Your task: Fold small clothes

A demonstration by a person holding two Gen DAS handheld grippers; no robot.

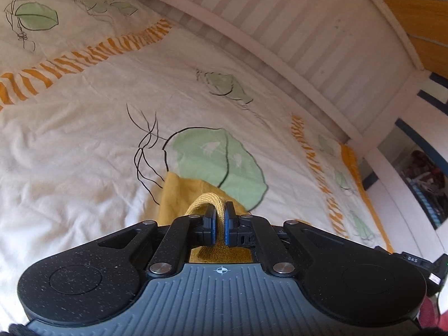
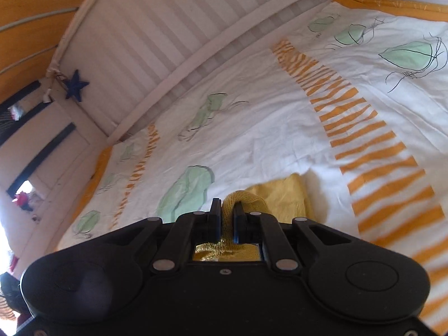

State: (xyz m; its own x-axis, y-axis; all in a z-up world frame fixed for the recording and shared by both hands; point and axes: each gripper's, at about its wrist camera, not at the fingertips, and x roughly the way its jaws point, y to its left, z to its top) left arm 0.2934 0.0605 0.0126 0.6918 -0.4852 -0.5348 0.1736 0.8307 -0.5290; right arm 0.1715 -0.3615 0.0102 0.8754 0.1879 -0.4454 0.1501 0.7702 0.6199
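Left tool [image 1: 220, 218] and right tool [image 2: 226, 218] pinch yellow garment [image 1: 179, 193] edges above bedspread [image 1: 84, 128].

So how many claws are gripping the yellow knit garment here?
2. The left claw pinches one ribbed edge of the yellow garment; the right claw pinches another. The rest of the garment is hidden below.

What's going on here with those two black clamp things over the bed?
A person is folding a small yellow knitted garment on a bed with a leaf-patterned cover. The left gripper and the right gripper are each shut on a bunched edge of it, while the rest of the cloth trails down onto the cover.
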